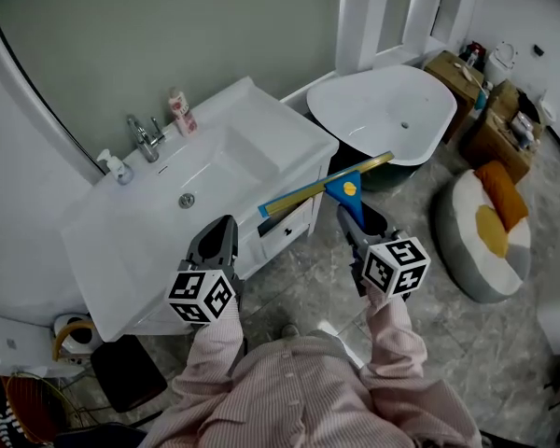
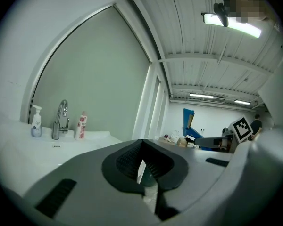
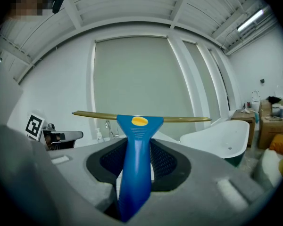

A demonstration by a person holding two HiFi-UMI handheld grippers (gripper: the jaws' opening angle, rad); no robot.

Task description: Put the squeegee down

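Observation:
The squeegee (image 1: 341, 189) has a blue handle with a yellow dot and a long gold blade (image 1: 308, 192). My right gripper (image 1: 353, 215) is shut on its handle, so the blade lies level above the vanity's front corner. In the right gripper view the blue handle (image 3: 137, 154) runs up between the pads and the blade (image 3: 184, 119) spans the picture. My left gripper (image 1: 222, 237) hovers over the front of the vanity top, holding nothing. The left gripper view shows its jaws (image 2: 145, 166) with a narrow gap, and the squeegee (image 2: 189, 121) far to the right.
The white vanity (image 1: 271, 133) carries a basin, a chrome faucet (image 1: 146, 138), a soap pump (image 1: 118, 167) and a pink bottle (image 1: 179, 111). A white bathtub (image 1: 429, 129) stands behind. A round cushion seat (image 1: 481, 250) and cardboard boxes (image 1: 490, 133) lie to the right.

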